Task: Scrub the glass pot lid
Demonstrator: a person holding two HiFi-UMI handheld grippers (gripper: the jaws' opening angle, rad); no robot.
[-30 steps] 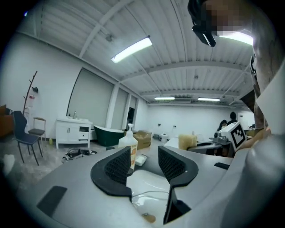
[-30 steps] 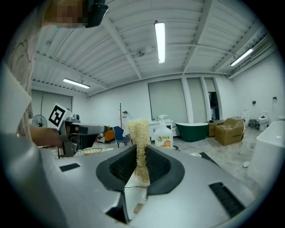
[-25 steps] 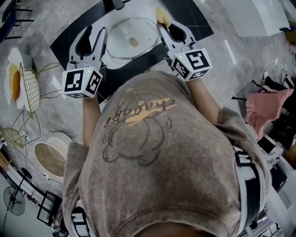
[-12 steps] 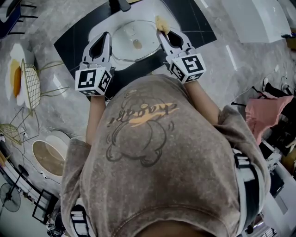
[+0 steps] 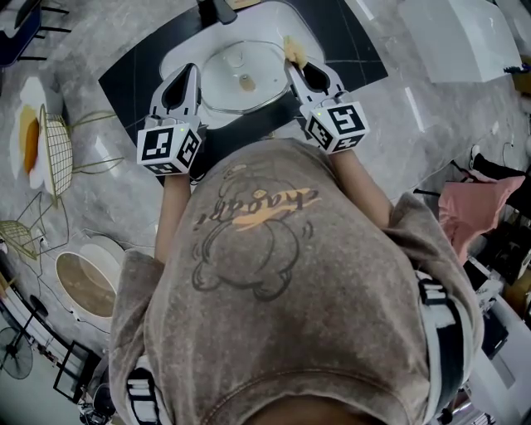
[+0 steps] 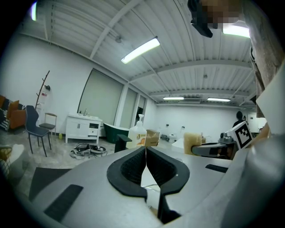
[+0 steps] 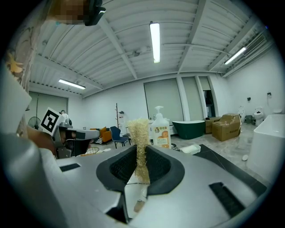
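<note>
**Fig.** Lid lies flat, knob up, in the white sink, between the two grippers.

- **R gripper**: clamped on a tan fibrous scrubber. The R gripper view shows the scrubber upright betw. the pads, pinched at its lower part.
- **L gripper**: closed, pads meeting tip to tip w/ nothing seen betw. them. It sits at the lid's left rim; contact w/ the glass can't be confirmed.
- **Key relation:** in the head view the lid lies to the left of the scrubber, which sits just at the lid's far-right rim. The lid is round, so it has no long axis; the knob marks ctr. The R hand carries the tool and is the working one. Next move, as judged, is a sweep inward toward the knob.
- **Writing:** the pump bottle has an orange label, print too small to read. The script on the shirt isn't legible. The cubes carry square markers only.
</note>
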